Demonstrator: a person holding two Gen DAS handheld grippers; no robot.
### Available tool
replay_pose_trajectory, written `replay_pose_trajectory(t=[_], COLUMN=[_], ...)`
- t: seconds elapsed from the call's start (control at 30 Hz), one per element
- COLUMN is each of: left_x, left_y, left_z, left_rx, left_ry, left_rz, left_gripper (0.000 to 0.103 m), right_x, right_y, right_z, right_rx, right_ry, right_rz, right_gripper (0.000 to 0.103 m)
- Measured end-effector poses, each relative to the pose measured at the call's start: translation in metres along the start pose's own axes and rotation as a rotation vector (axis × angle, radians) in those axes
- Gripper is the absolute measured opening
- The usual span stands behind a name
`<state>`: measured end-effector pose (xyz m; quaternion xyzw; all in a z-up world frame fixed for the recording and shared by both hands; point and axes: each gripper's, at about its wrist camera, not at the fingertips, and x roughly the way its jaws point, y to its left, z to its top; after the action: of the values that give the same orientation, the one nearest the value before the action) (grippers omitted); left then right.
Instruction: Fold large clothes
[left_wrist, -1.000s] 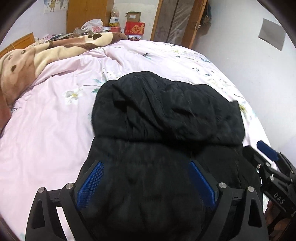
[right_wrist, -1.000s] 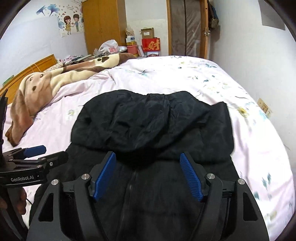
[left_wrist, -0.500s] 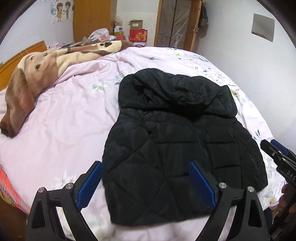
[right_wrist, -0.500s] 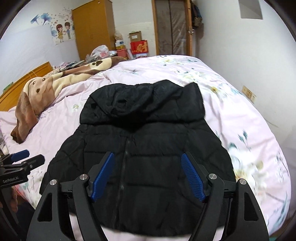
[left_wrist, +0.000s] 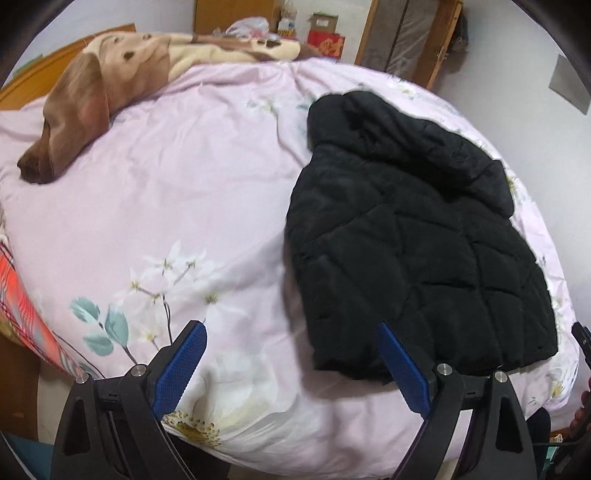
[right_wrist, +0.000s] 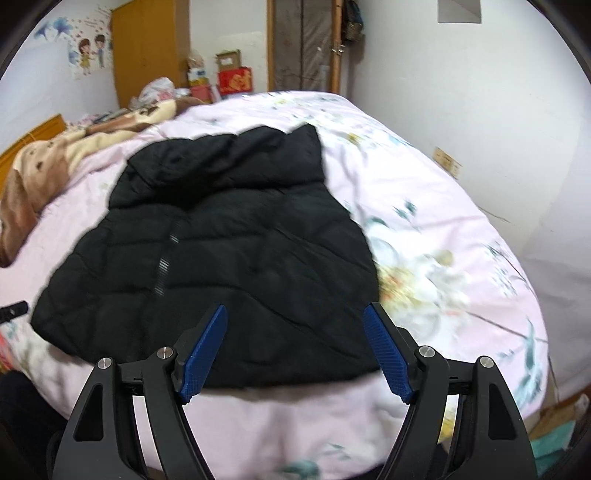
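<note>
- Left wrist view: left gripper (left_wrist: 291, 363) held low over the near edge of the bed (left_wrist: 184, 229), aimed across the pink floral duvet. Blue-padded fingers (left_wrist: 181, 365) spread wide, holding nothing. Black quilted jacket (left_wrist: 417, 236) lies flat to the right, hood at the far end, hem near the right finger.
- Right wrist view: right gripper (right_wrist: 295, 350) poised above the jacket (right_wrist: 221, 240) hem. Fingers (right_wrist: 384, 350) wide apart, empty; contact with fabric cannot be told. Brown dog-print blanket (right_wrist: 44, 166) far left.
</note>
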<state>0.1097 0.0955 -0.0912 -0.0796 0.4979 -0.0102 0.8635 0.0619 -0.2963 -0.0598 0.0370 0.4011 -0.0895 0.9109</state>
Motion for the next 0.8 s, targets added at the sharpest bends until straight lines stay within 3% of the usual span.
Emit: replay_pose_trajectory(t=[0.27,0.7,0.8], left_x=[0.032,0.071,0.077], left_y=[-0.01,-0.029,-0.029], left_z=[-0.001,0.001,-0.002], left_rx=[-0.016,-0.014,-0.032], left_ry=[0.037,0.117,0.129], left_rz=[-0.034,-0.01,-0.01], left_gripper=[0.093,0.09,0.084], right_x=[0.022,0.066,0.073], right_y=[-0.042,-0.061,-0.06], right_z=[-0.018,-0.028,-0.027], right_rx=[0.089,0.148,0.145], right_ry=[0.076,0.166,0.171], right_rz=[-0.073,-0.039,-0.023], right_gripper=[0.076,0.077,0.077])
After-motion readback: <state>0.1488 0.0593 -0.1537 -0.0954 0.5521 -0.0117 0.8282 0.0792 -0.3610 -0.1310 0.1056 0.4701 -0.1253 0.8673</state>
